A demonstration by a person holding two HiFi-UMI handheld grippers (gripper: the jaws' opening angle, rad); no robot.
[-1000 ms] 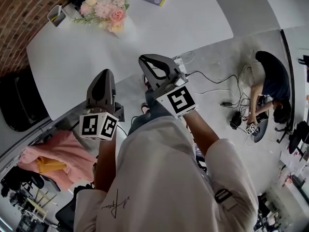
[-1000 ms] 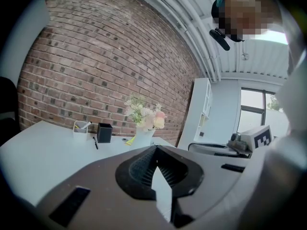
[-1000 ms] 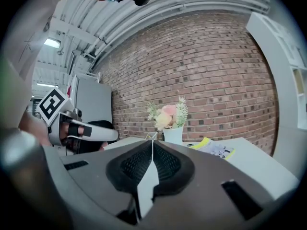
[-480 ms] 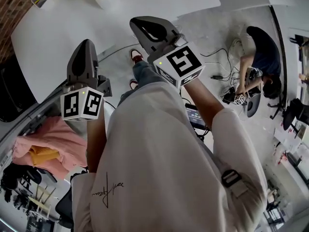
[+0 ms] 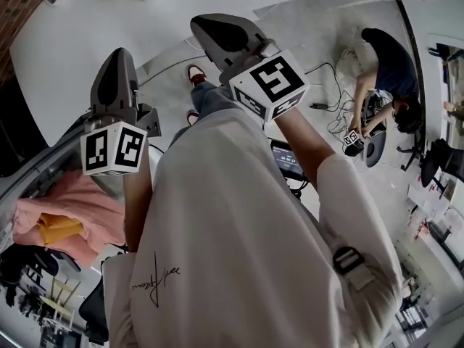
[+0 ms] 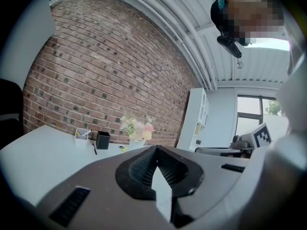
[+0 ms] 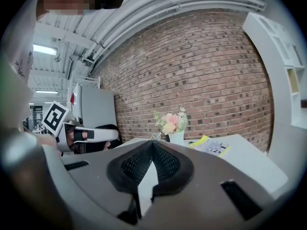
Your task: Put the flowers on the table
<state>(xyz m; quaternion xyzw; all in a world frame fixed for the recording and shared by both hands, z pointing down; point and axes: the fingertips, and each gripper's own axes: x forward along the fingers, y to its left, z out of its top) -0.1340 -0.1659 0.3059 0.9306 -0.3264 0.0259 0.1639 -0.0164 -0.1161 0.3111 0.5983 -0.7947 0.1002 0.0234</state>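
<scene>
The flowers point(image 6: 136, 127), pink and cream blooms in a white vase point(image 7: 176, 138), stand on the white table point(image 6: 38, 152) in front of the brick wall. Both gripper views look at them from some way off; the flowers point(image 7: 170, 121) are out of the head view. My left gripper point(image 5: 118, 56) is shut with nothing in it, and its tips meet point(image 6: 154, 150). My right gripper point(image 5: 201, 25) is also shut and empty, held beside the left one over the floor near the table's edge point(image 5: 87, 27).
A black pen holder point(image 6: 102, 140) and a clear cup point(image 6: 82, 134) stand left of the flowers, a magazine point(image 7: 208, 145) right of them. A person point(image 5: 388, 64) crouches on the floor among cables point(image 5: 333, 114). Pink cloth point(image 5: 65, 220) lies at lower left.
The head view has swung down and back: the flowers slid out of its top edge. Both grippers have risen in that view and stay shut.
</scene>
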